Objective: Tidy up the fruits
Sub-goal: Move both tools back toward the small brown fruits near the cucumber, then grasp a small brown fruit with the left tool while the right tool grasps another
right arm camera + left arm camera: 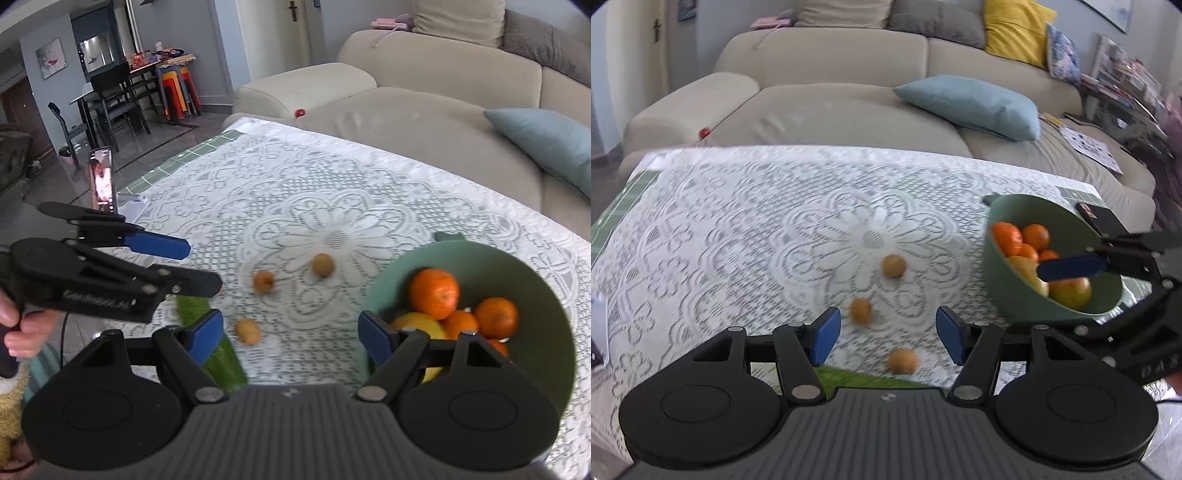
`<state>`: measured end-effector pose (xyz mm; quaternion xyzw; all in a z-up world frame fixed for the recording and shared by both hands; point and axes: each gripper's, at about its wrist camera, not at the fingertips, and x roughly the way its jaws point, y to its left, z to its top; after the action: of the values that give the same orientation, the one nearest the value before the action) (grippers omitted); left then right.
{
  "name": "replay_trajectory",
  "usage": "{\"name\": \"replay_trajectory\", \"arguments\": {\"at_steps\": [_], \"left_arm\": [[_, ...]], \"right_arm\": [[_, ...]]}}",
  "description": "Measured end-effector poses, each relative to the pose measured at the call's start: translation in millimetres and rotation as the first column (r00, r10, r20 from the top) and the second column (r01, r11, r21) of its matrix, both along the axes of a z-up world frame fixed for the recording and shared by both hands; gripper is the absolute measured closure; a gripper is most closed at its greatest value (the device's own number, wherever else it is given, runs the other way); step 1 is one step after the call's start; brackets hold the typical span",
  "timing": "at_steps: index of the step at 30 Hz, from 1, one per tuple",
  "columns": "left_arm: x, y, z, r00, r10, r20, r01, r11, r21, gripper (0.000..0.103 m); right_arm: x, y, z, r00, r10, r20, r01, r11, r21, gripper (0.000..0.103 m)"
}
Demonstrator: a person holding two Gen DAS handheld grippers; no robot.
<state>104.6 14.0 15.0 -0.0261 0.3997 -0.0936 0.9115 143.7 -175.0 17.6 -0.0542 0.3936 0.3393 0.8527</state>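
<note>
With its blue pads spread wide and nothing between them, the left gripper (888, 334) hovers low over the lace tablecloth (738, 229), and three small brown fruits lie just ahead of it. From its own view the nearest fruit (902, 361) sits almost inside the gap, at about 6 o'clock from the midpoint; the middle fruit (860, 311) lies just past the left pad at 11 o'clock; the far fruit (894, 266) is further out at 12. All three are roundish, so no long axis dictates the jaw angle.

The green bowl (1001, 295), holding oranges (1036, 236) and yellower fruit, stands at 2 o'clock from the left gripper. The right gripper (290, 338) is likewise released and empty; one of its pads overlaps the bowl's rim in its own view, and the loose fruits lie at 10 to 12 o'clock from it.

My judgement: the left gripper is nearer the loose fruits and better placed to pick one, then carry it rightward to the bowl.
</note>
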Motion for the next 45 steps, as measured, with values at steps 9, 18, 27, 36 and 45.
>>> {"name": "replay_trajectory", "arguments": {"at_steps": [9,18,27,36,45], "left_arm": [[4.5,38.7,-18.6,1.000,0.029,-0.005,-0.029,0.998,-0.064,0.039],[18.8,54.3,-48.5,0.997,0.042,-0.063,-0.048,0.994,-0.103,0.051],[35.5,69.8,-67.3,0.985,0.096,-0.145,-0.117,0.983,-0.142,0.060],[37.1,64.7,-69.5,0.985,0.093,-0.147,-0.111,0.987,-0.117,0.063],[38.7,66.2,-71.6,0.984,0.104,-0.145,-0.121,0.986,-0.115,0.068]], "right_arm": [[9.4,29.7,-20.4,0.999,0.031,-0.023,-0.032,0.998,-0.059,0.033],[17.5,51.9,-44.6,0.998,0.018,-0.054,-0.021,0.998,-0.062,0.060],[35.1,60.8,-62.7,0.983,-0.054,-0.176,0.053,0.999,-0.011,0.071],[40.7,57.3,-73.0,0.959,-0.082,-0.270,0.093,0.995,0.026,0.074],[43.3,60.5,-79.0,0.946,-0.097,-0.308,0.110,0.994,0.025,0.078]]}}
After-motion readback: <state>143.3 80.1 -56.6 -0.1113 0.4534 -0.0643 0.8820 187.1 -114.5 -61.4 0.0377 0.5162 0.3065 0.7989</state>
